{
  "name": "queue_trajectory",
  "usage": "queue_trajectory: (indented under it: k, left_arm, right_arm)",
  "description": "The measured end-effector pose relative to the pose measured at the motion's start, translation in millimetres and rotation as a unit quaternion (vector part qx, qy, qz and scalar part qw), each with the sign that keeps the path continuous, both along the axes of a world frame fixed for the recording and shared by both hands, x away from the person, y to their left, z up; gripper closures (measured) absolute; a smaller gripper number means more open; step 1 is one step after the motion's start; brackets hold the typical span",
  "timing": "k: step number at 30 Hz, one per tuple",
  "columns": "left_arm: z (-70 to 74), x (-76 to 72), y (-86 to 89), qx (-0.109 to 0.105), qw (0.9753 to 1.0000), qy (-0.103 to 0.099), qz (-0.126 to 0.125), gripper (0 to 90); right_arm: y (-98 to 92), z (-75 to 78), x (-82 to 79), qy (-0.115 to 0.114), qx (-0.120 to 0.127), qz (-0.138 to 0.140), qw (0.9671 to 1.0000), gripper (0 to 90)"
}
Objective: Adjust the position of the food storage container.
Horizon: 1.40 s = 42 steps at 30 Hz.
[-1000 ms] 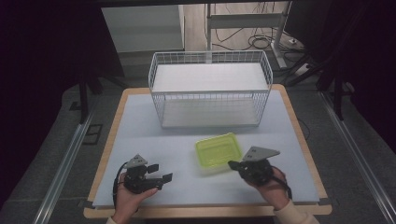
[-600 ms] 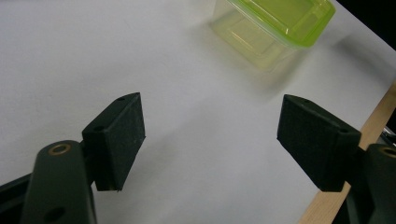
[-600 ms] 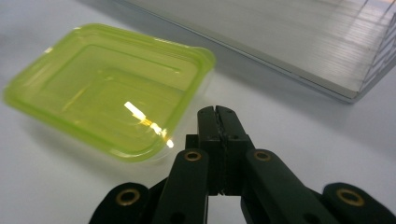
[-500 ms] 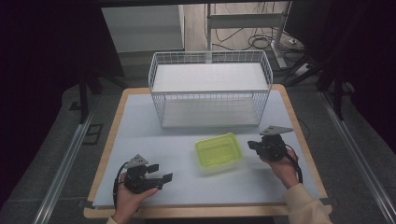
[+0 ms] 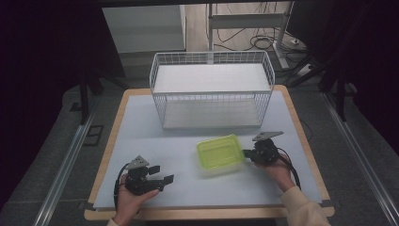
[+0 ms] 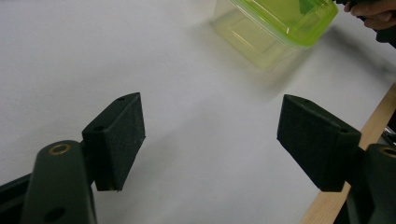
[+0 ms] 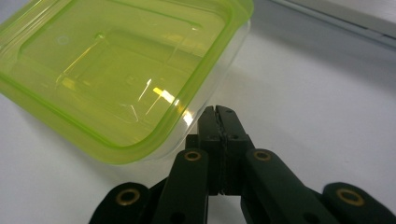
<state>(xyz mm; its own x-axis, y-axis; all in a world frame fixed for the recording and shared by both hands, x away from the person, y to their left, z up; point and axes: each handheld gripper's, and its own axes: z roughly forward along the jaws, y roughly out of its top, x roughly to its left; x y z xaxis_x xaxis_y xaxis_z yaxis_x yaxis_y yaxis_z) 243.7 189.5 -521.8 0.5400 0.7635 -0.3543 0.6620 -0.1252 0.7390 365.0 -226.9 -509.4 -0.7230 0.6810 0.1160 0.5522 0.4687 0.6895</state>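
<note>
Now, line by line:

Container: a lime-green lidded plastic container (image 5: 220, 152) sits on the pale table top (image 5: 188, 141), a little right of centre in the lower half of the high view, slightly skewed to the table's edges.
Container in the left gripper view: it lies at the upper right of the frame (image 6: 275, 21), its clear base under the green lid.
Container in the right gripper view: its lid fills the upper left of the frame (image 7: 116, 60), with a raised rim and a sunken middle panel.
Right gripper: at the lower right of the high view (image 5: 245, 154), held in a hand (image 5: 277, 172), its tips just at the container's right edge.
Right gripper's jaws: pressed flat together with nothing between them (image 7: 218, 122); they stand just beside the container's near corner, and whether they touch it I cannot tell.
Left gripper: at the lower left of the high view (image 5: 164, 173), well apart from the container.
Left gripper's jaws: spread wide over bare table (image 6: 210, 135), holding nothing.
Basket: a white wire basket (image 5: 211, 59) stands at the far side of the table, in the upper middle of the high view.
</note>
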Motion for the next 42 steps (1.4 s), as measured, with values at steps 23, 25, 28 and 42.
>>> queue_trajectory:
  k: [23, 25, 28, 42]
  left_arm:
    - [0.0, -0.7, -0.2, -0.002, 1.0, 0.001, 0.001, 23.1]
    - [0.0, -0.6, -0.2, 0.0, 1.0, 0.0, 0.0, 23.1]
    - [-0.3, -0.5, -0.5, 0.0, 1.0, 0.0, 0.0, 23.1]
    - [-0.3, -0.8, -0.1, -0.002, 1.0, 0.002, 0.002, 23.1]
  right_arm:
    - [20.1, -5.2, -18.3, 0.009, -0.012, 0.045, 0.9989, 90.0]
    - [21.5, -5.4, -18.4, 0.009, -0.012, 0.046, 0.9988, 90.0]
    - [23.7, -5.1, -18.6, 0.004, -0.009, 0.046, 0.9989, 90.0]
    - [28.2, -4.2, -18.1, -0.011, -0.006, 0.03, 0.9995, 90.0]
